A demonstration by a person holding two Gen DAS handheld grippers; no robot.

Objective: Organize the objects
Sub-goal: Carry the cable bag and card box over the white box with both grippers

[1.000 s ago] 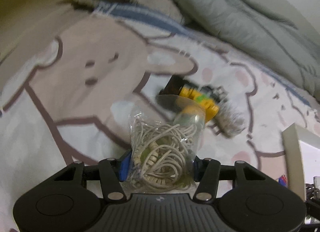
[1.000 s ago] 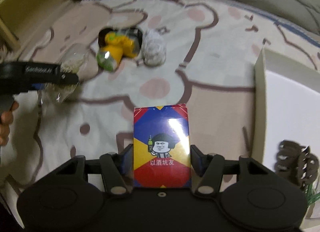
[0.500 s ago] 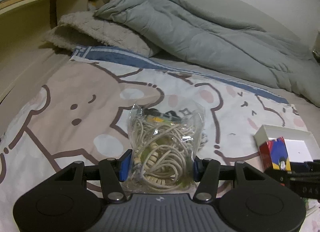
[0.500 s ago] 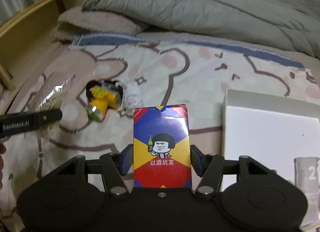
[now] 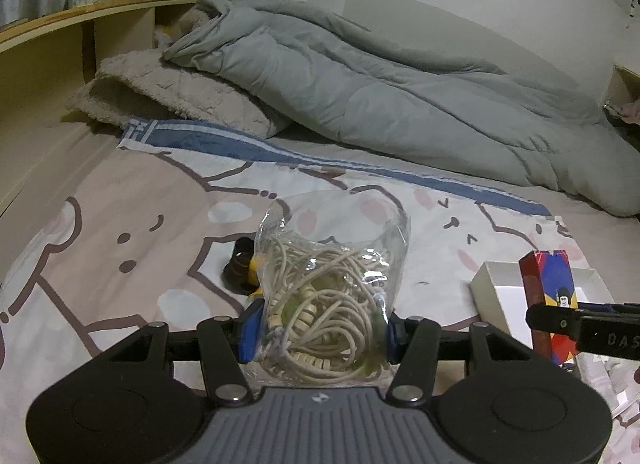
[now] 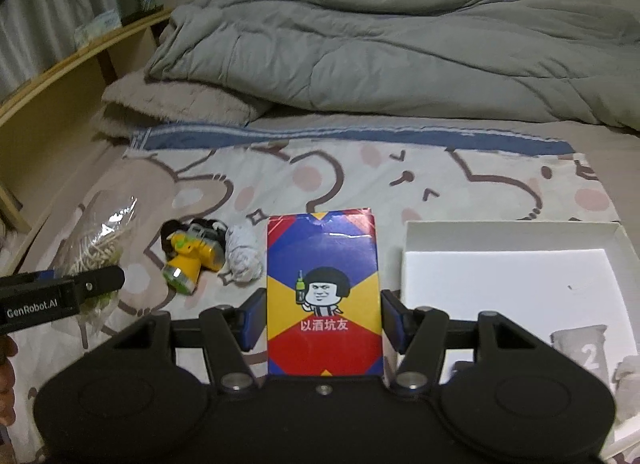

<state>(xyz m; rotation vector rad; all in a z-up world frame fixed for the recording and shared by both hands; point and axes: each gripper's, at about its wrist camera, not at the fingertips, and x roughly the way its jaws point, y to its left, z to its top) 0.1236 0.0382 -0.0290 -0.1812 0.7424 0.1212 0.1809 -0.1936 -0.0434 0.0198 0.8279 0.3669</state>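
The left tongs [image 5: 320, 334] are clamping a crinkled clear plastic bag [image 5: 332, 284] stuffed with tangled cream cord and beads, lifted above the cartoon-printed bedsheet [image 5: 120, 223]. The right tongs [image 6: 322, 318] are gripping a glossy rectangular card box [image 6: 322, 288] in red, blue and yellow. A shallow white cardboard tray [image 6: 508, 276] is lying just right of it; a yellow headlamp [image 6: 192, 256] and a white cord ball [image 6: 242, 252] are resting together on the sheet.

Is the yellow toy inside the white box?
No, the yellow toy lies on the bedsheet, left of the white box.
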